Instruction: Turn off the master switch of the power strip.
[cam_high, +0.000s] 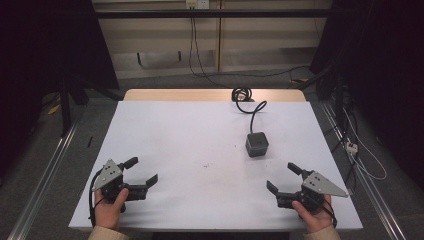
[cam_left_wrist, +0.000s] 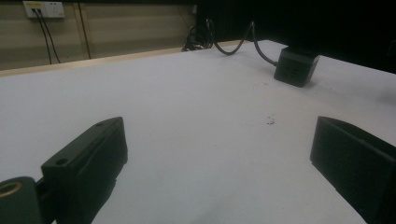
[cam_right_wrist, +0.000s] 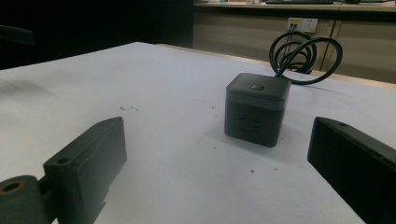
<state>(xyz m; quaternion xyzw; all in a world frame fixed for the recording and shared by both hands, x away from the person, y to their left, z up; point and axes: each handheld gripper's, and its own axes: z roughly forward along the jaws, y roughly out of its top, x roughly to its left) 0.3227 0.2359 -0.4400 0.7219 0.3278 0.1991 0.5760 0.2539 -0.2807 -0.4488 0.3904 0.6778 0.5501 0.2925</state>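
From the high view, the dark cube (cam_high: 256, 144) sits on the white surface (cam_high: 200, 145) right of centre, toward the far edge, its black cable (cam_high: 248, 105) running back to a coil at that edge. The left gripper (cam_high: 141, 174) rests near the near-left corner and the right gripper (cam_high: 284, 177) near the near-right corner, each held in a hand, both with jaws spread and nothing between them. In the left gripper view the cube (cam_left_wrist: 296, 66) lies well off toward the far right, with bare surface between the jaws. In the right gripper view the cube (cam_right_wrist: 256, 108) stands upright just ahead, slightly right of the gap, a button on top. To take it well, I judge the right gripper should move in level, centre the cube, and close on the flat sides clear of the cable (cam_right_wrist: 303, 53). Markings on its front face are too dim to read, and the cable's far end is cut off.
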